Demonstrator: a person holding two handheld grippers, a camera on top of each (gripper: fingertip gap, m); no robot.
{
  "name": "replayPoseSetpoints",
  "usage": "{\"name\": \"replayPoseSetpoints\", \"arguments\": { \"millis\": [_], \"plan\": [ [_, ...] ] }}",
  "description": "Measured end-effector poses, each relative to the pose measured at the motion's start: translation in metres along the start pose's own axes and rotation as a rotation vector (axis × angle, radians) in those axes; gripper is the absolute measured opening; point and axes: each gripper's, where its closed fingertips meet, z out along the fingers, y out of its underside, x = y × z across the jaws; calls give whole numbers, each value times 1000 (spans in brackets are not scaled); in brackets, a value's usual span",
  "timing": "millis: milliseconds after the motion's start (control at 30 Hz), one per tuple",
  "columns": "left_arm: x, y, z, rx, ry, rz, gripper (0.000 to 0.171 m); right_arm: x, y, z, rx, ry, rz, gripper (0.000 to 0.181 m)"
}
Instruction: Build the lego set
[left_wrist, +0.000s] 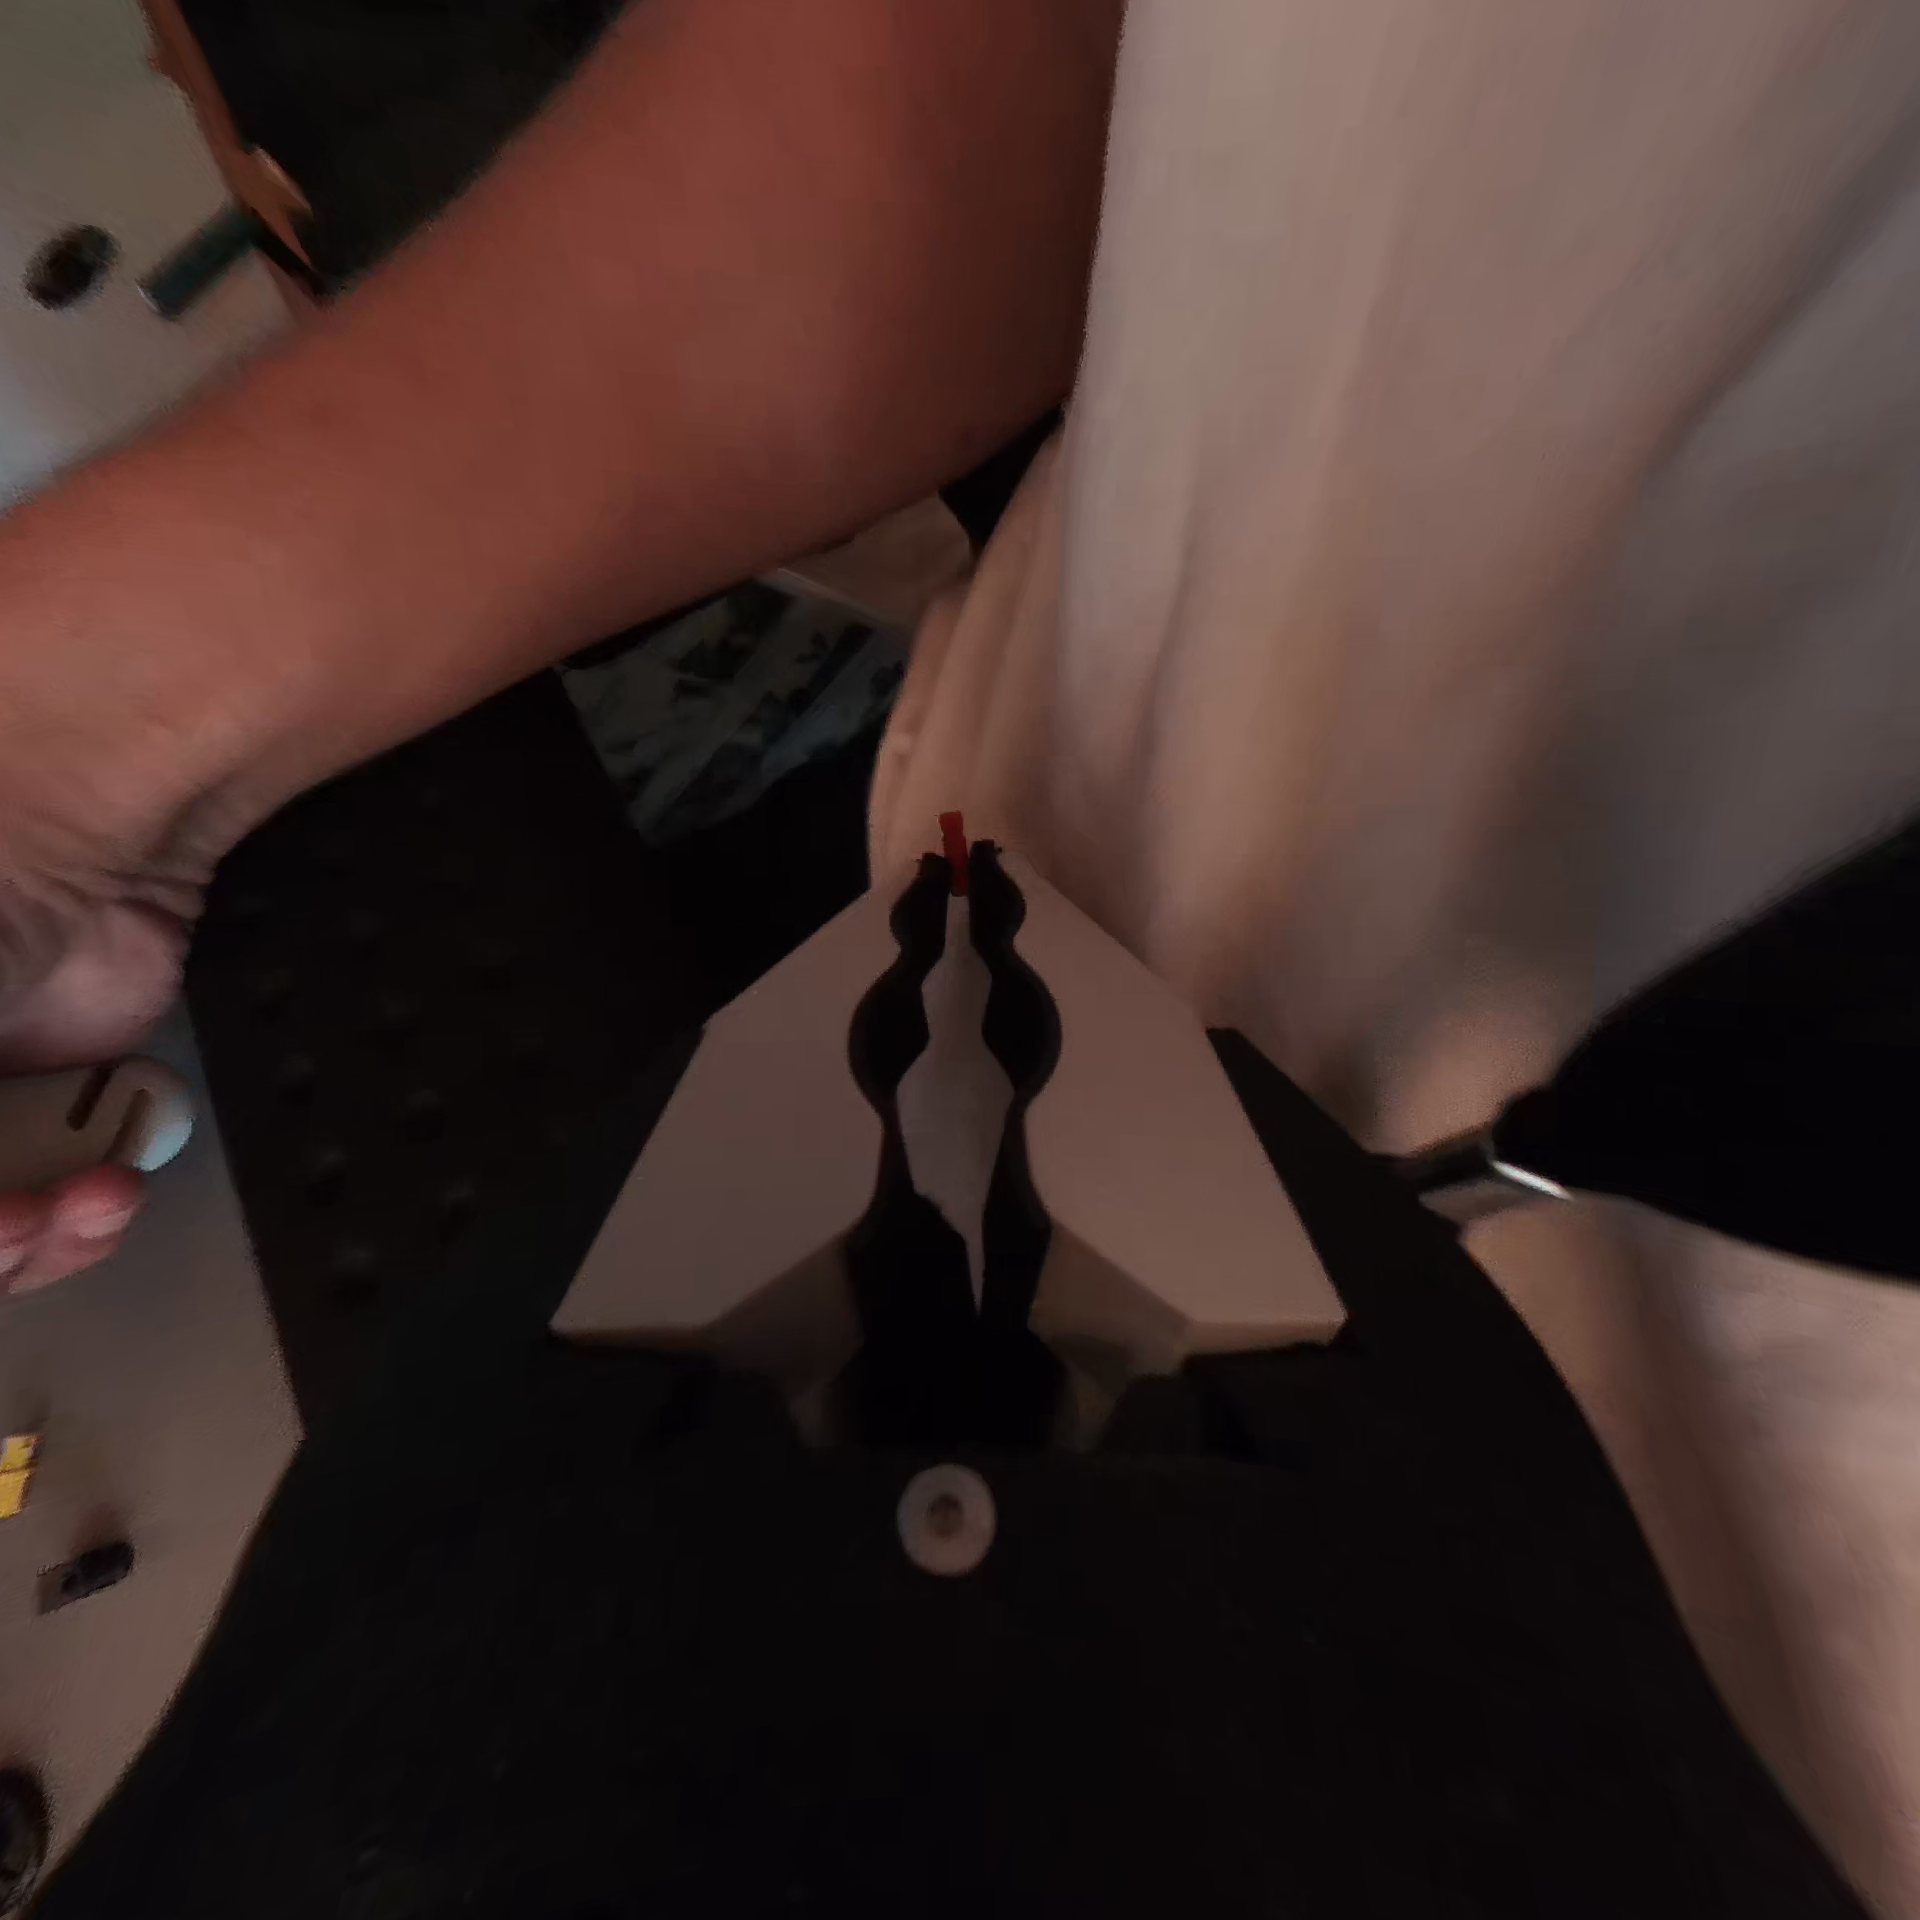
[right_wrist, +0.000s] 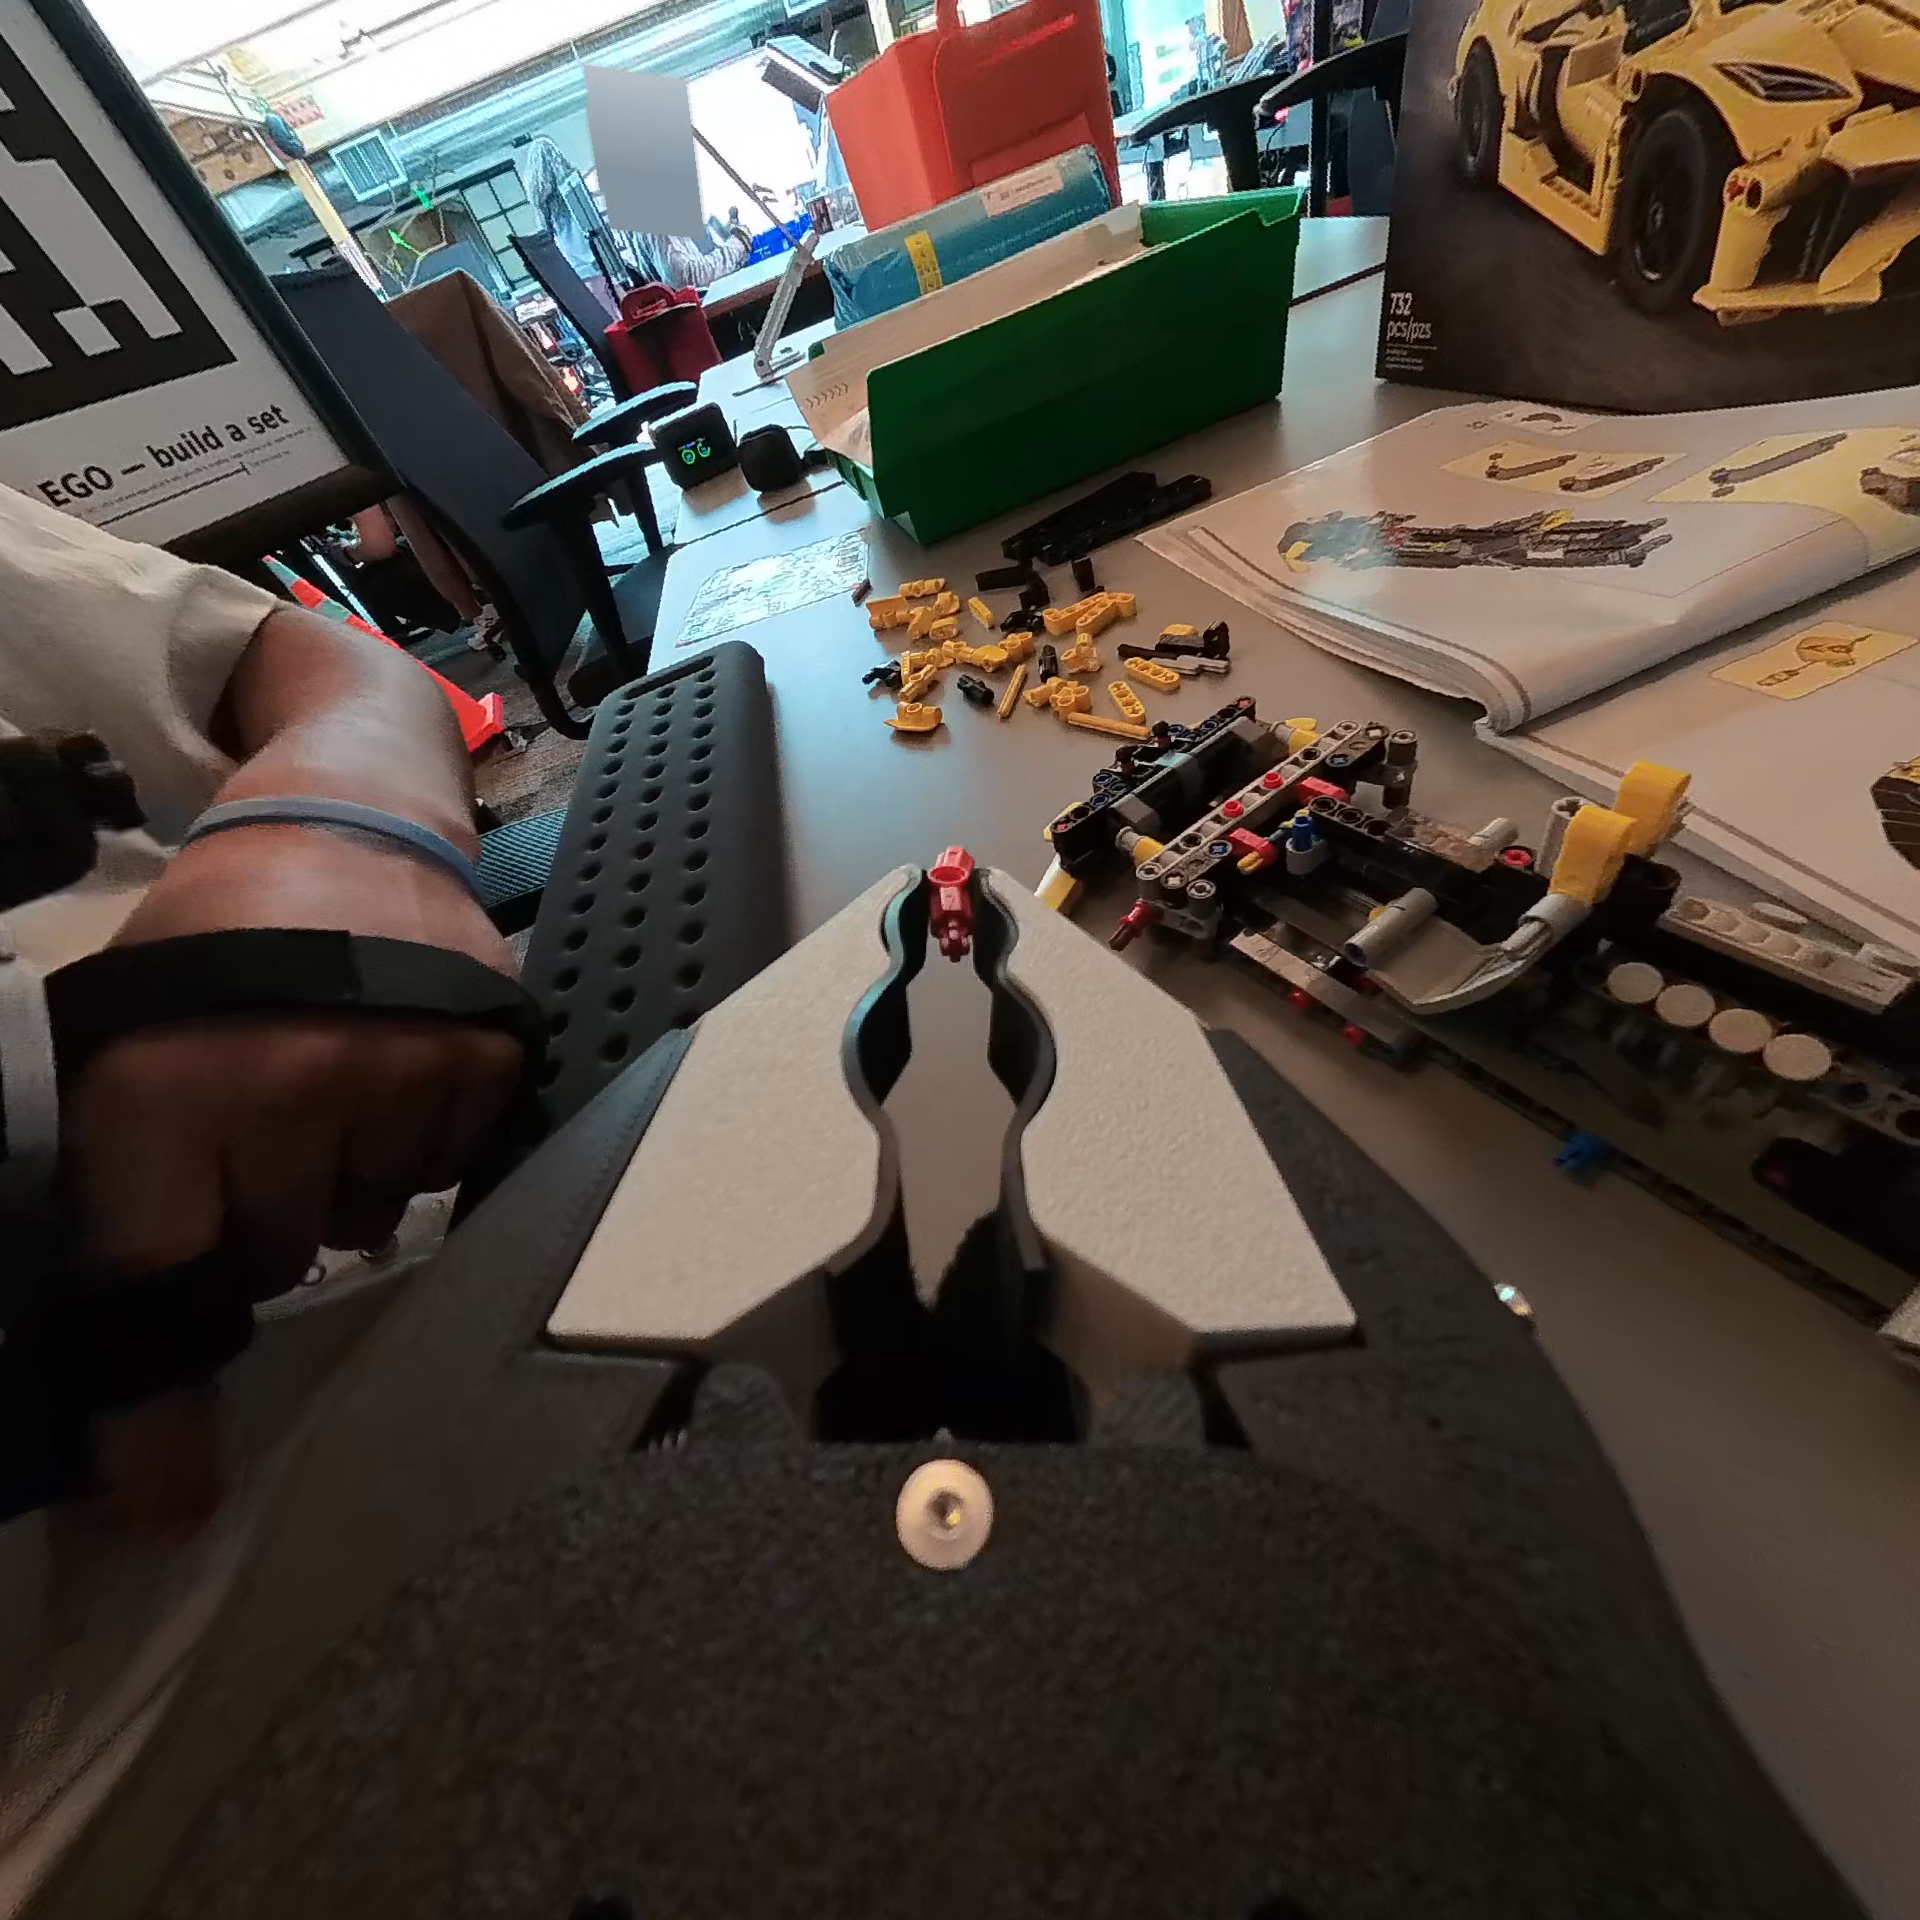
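Red pins sit pinched at both grippers' nearly closed fingers.

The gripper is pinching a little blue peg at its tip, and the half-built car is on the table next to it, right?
Nearly. The peg is red, not blue, as the right wrist view shows. The right gripper does pinch it at its tip, and the half-built car sits on the table beside it.

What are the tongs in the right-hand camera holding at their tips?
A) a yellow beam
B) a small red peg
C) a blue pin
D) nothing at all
B: in the right wrist view the right tongs are closed on a small red peg, held above the grey table to the left of the half-built model.
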Motion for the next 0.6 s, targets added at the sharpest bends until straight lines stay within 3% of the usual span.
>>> {"name": "replayPoseSetpoints", "arguments": {
  "millis": [100,167,233,333,433,533,600],
  "plan": [
    [-16,-10,-25,103,-59,-24,1,1,-3,-2,16,10,-10,7],
    [-45,-1,-56,122,-165,-48,1,-2,-14,-6,73,13,-41,7],
    [-82,21,-98,131,-274,-122,0,-3,-28,-14,155,25,-60,6],
    [-136,75,-148,102,-447,-232,1,1,-31,-20,186,41,-58,6],
    [-163,117,-159,64,-562,-225,1,5,-19,-14,120,31,-56,7],
    [-179,132,-158,90,-735,-173,1,12,-8,-8,42,64,-107,7],
    [-175,138,-155,16,-786,-79,1,22,3,-5,-25,110,-112,7]
  ]
}}
